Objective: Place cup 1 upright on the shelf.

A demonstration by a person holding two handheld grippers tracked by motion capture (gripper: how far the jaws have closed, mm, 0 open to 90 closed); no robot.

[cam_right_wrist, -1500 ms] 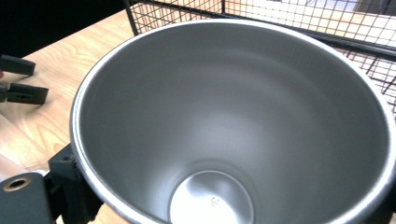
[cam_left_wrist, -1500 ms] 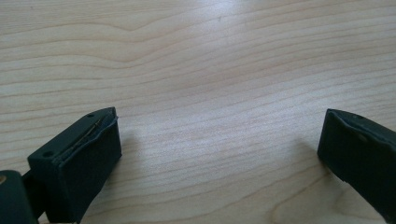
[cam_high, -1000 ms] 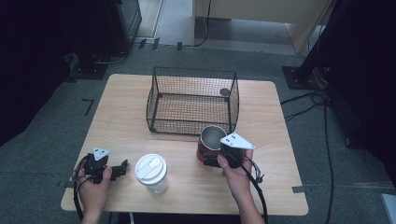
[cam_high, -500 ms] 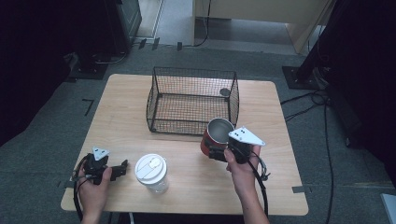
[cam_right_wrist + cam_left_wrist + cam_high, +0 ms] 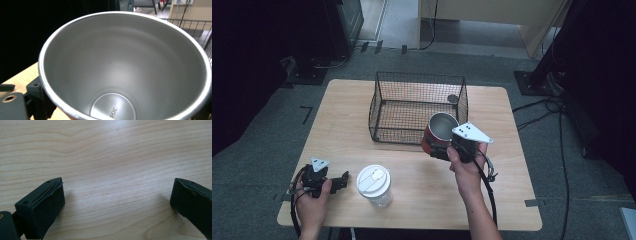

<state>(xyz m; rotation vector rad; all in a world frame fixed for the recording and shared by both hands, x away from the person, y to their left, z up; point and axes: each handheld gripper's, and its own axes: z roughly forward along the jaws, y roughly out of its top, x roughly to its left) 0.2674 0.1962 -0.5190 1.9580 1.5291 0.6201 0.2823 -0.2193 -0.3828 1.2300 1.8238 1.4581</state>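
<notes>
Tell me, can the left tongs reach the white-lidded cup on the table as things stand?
Probably yes. The left tongs rest open on the table, pointing toward the cup, with bare wood between them. The right tongs hold the red mug well away.

One steel cup point(image 5: 439, 134), one lidded cup point(image 5: 373, 185), one wire basket point(image 5: 418, 107), two grippers, one table point(image 5: 507, 200).

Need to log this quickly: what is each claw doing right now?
Left claw: open, nothing between its jaws.
Right claw: shut on the red steel cup.
</notes>
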